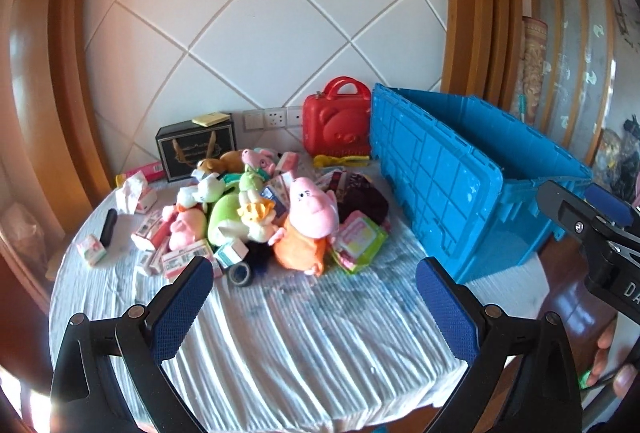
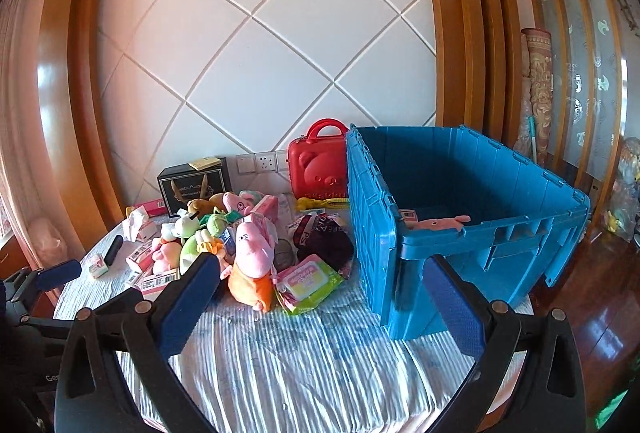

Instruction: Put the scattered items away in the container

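Left gripper (image 1: 314,307): jaws spread wide, nothing between them, hovering over bare striped tablecloth (image 1: 304,345). Right gripper (image 2: 320,307): likewise spread and empty, aimed at the near corner of the blue crate (image 2: 472,233).

Just beyond the fingers, the pile: pink pig plush (image 1: 310,217) in an orange dress at the front, green wipes pack (image 1: 358,243) to its right, tape roll (image 1: 241,274) at the near edge, small cartons (image 1: 180,261) strewn left. The crate sits on the table's right side, close beside the pile; one pink plush (image 2: 438,223) lies inside (rest of the floor hidden by the wall).

Risks, judged:
- Pile is interlocked; gripping the pig may drag cartons or the tape roll off the round table's edge.
- The slick wipes pack could slip from the pads.
- The tall crate wall could clip a low carry.
- Red case (image 1: 336,121) and black box (image 1: 195,149) at the back may not belong in the crate.
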The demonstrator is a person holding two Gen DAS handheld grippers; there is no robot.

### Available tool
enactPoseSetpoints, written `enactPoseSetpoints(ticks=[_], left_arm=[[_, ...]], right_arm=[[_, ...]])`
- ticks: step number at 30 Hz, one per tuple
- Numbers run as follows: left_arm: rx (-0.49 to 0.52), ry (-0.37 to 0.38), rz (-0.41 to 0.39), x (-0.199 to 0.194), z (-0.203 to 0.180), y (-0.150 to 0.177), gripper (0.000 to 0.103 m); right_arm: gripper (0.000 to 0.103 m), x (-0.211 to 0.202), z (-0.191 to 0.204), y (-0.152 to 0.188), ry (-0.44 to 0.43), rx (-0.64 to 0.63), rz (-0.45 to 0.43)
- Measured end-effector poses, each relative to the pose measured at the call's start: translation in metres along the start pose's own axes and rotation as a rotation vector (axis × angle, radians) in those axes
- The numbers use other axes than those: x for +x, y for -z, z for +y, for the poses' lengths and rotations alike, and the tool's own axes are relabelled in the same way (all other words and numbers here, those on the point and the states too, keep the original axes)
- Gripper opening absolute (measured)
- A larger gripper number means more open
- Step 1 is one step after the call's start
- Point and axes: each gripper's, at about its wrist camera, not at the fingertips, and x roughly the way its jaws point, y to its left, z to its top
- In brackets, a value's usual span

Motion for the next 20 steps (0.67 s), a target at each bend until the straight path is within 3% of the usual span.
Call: enactPoseSetpoints(ticks=[20], left_arm=[[-0.049, -0.019, 0.001, -0.005, 0.01, 0.008, 0.103]], right_arm=[[0.103, 0.004, -0.001, 0.01, -0.012, 0.006, 0.043]])
